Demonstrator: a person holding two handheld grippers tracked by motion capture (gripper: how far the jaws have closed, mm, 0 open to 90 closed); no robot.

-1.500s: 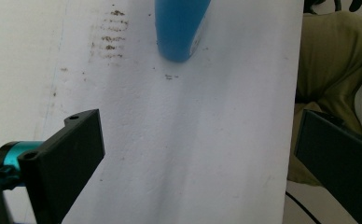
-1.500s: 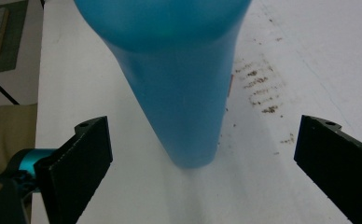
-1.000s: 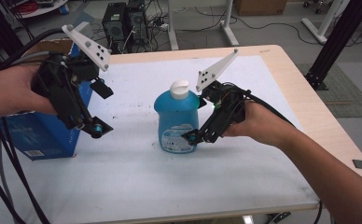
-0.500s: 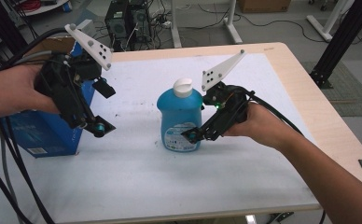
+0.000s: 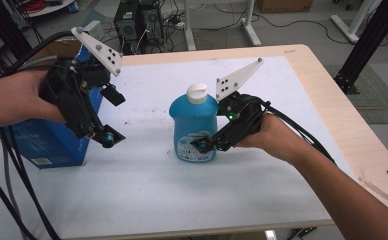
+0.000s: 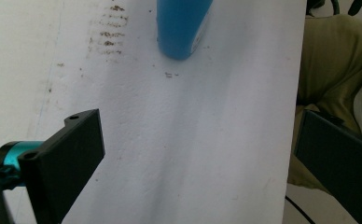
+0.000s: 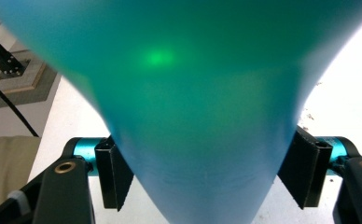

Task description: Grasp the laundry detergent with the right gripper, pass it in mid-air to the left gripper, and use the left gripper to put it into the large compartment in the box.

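Taking hold of the blue bottle [image 5: 194, 127] with the right gripper [image 5: 204, 145], coming in from the bottle's right and low on the body, level with the label. Having just been drawing the jaws in from either side, now pinching the bottle between the two pads [image 7: 111, 177], seemingly in full contact on both flanks, though blurring badly at such close range in the right gripper view. Standing the bottle near the middle of the white table [image 5: 282, 90], base down on the surface, well apart from the blue box [image 5: 47, 145] at the left edge. Pointing its long axis straight up, with the white cap [image 5: 198, 92] on top and the label side facing the person; showing no lean in the high view. Keeping the left gripper [image 5: 107, 137] off to the bottle's left, spread wide and holding nothing, hanging over bare table with the bottle's foot [image 6: 181, 28] ahead of it and clear of its jaws. Judging the step as grasping, with lifting or moving not yet begun. Calling next for a firm enough squeeze on a smooth, rounded, probably heavy body before raising it, and for lifting straight along that upright axis so as not to let it swing or slip between the pads. Possibly needing the free gripper for the cap or for steadying afterwards.
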